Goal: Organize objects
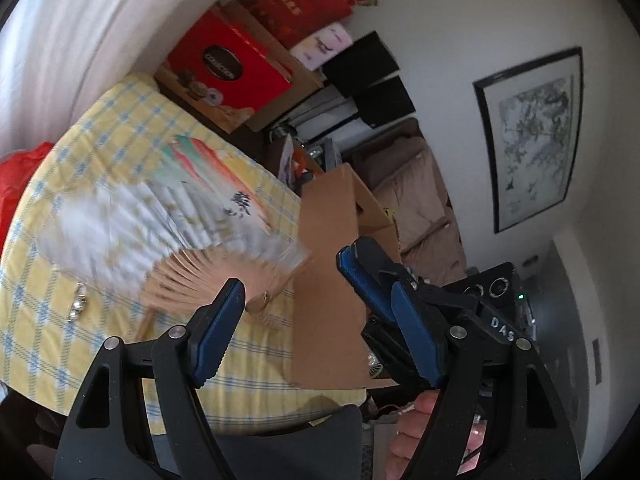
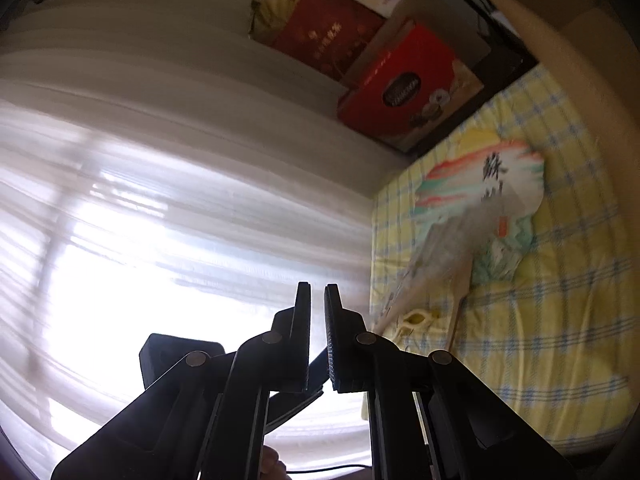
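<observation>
an open paper fan (image 1: 172, 236) lies on the checked yellow tablecloth (image 1: 80, 332), just beyond the left gripper (image 1: 316, 312), whose tongs stand spread and empty. the right gripper (image 2: 317, 336) is pressed together. the fan looks light and fragile; the wooden ribs (image 1: 208, 280) look the safest hold.

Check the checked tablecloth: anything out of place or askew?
Two folding fans lie spread open and overlapping on the tablecloth, not folded away. Small metal clips sit loose beside them. Nothing looks spilled or damaged.

"DAS" in white on the right gripper (image 1: 362, 276) body — other lettering too blurred.
</observation>
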A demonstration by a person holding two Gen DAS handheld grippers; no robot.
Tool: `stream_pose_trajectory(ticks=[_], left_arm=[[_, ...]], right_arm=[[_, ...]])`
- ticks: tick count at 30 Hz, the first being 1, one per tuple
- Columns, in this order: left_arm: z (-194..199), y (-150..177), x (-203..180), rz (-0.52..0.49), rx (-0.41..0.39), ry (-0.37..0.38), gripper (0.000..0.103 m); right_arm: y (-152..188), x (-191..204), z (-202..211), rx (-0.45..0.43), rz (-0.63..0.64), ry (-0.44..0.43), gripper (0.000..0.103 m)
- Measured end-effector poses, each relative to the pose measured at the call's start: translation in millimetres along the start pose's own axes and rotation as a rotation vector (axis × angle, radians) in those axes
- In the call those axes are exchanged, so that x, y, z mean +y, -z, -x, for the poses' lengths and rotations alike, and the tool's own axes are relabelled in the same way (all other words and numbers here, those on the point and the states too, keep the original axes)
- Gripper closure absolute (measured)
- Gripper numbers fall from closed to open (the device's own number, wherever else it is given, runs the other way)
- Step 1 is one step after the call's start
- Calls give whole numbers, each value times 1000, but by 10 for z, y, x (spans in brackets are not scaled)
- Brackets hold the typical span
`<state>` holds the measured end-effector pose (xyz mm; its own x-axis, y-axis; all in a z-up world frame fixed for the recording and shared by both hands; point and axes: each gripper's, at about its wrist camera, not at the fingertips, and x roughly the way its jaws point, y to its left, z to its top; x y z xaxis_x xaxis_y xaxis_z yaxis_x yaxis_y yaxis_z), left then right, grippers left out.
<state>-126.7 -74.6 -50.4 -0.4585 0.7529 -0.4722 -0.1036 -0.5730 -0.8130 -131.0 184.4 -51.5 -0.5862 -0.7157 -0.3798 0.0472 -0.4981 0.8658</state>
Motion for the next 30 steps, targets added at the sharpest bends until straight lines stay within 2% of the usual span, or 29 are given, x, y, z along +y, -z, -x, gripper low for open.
stream_pose_trajectory(ticks=[3,7,8,9,11,14,15,18,23,30], left_arm=[[-91,28,-66,-12,14,-15,31],[-127,102,45,3,34,-44,31],[-117,122,93,6,35,-57,31],[-112,133,144,9,36,-70,31],[-116,171,255,13,52,-120,31],[-123,218,427,19,67,-202,29],[-123,230,476,20,66,-221,28],[-91,277,621,35,64,-268,24],[-73,346,793,47,70,-316,24],[-146,414,954,88,94,-315,24]], right_arm=[[-86,-116,-98,34,28,57,95],[17,-348,-99,101,73,178,93],[43,-419,-129,114,81,208,88],[105,-483,-129,129,87,235,78],[155,-605,-188,149,84,270,69],[225,-740,-272,172,88,311,68],[247,-715,-294,168,118,327,62],[307,-710,-344,177,138,346,61],[443,-746,-427,211,171,385,61],[647,-954,-606,289,79,349,61]])
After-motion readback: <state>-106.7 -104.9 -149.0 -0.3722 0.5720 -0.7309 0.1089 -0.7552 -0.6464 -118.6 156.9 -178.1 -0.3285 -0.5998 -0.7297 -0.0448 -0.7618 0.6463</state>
